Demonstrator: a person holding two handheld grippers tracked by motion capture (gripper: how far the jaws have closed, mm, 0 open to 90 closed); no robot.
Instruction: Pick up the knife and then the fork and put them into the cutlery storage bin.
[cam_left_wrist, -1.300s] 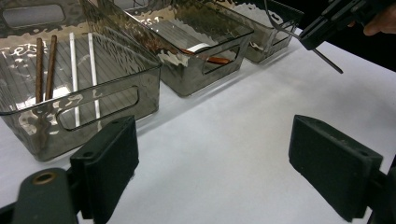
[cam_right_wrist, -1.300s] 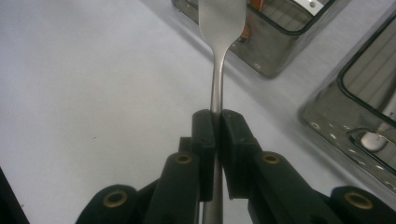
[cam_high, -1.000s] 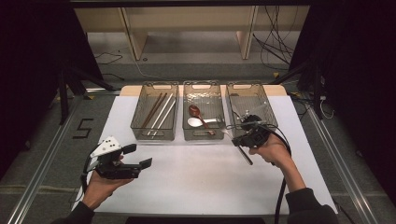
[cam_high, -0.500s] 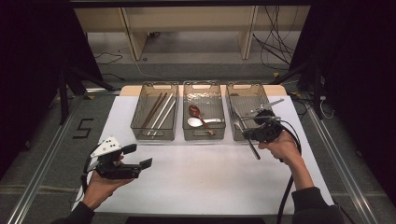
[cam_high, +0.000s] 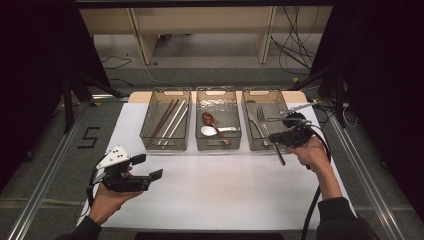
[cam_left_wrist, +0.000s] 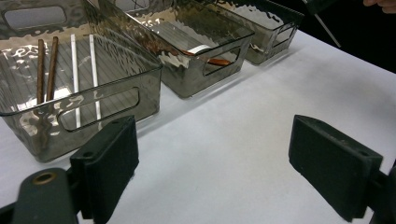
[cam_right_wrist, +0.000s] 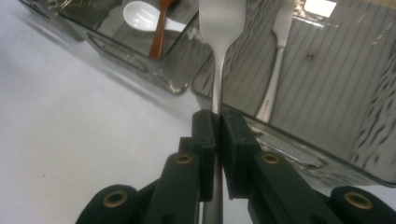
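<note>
- Black jaws of my left gripper (cam_high: 150, 175) stand wide apart, empty, low over the white desk (cam_high: 225, 190).
- My right gripper (cam_right_wrist: 215, 135) is clenched on a steel fork (cam_right_wrist: 219, 28), pinching its thin handle at mid-length above the right-hand bin (cam_high: 250, 142).
- I judge it light, stiff and slick; gripping mid-handle limits pivoting.
</note>
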